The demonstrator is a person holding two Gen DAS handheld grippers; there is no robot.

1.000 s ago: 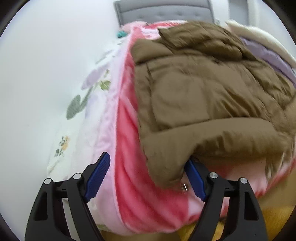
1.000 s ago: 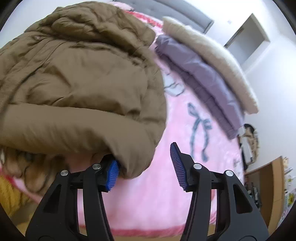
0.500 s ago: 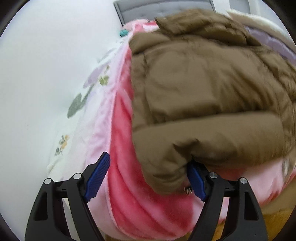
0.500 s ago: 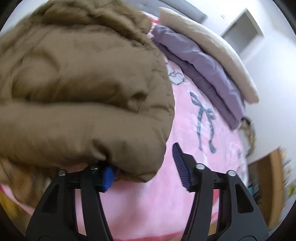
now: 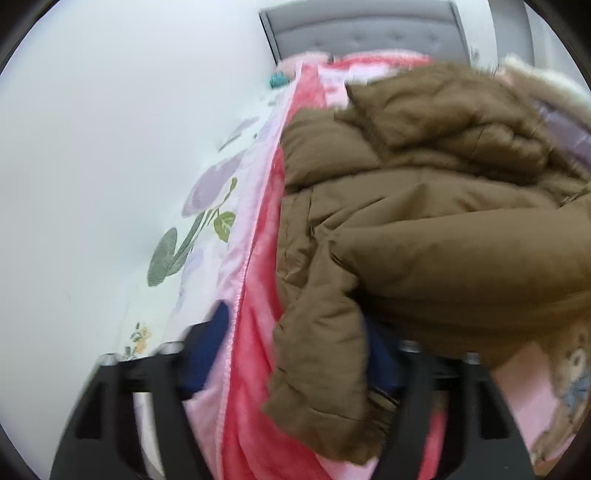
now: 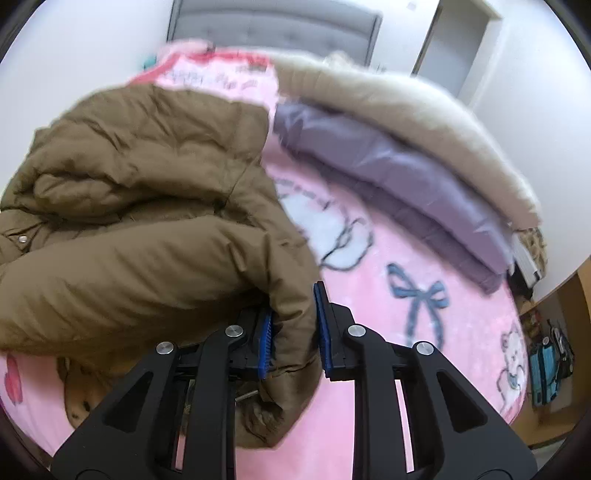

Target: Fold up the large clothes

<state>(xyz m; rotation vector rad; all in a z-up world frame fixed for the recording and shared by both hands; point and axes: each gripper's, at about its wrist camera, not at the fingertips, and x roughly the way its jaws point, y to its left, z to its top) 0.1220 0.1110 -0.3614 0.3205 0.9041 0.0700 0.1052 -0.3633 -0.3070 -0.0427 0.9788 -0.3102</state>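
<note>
The right gripper sits low in its own view, jaws closing with a fold of the brown coat between the blue pads; the cloth fills the narrow gap and both pads seem to touch it, so it reads as a pinch on the coat's lower right corner; a metal zip pull hangs just below the left pad.

In the left view the left gripper is blurred; its jaws stand wide and are closing slowly; the coat's lower left corner droops between them, hiding most of the right pad; the left pad stands clear of the cloth, over the blanket's edge, so nothing is pinched there.

The coat lies bunched on the pink blanket, near the foot of the bed, one puffy sleeve folded across its front; a snap button shows at its left side in the right view; some mottled brown fur trim peeks from under its near edge.

Beyond, on the blanket's right side, a lilac garment lies folded with a cream fleece beside it; a floral sheet hangs down the bed's left side; a grey headboard and white walls stand farthest back.
</note>
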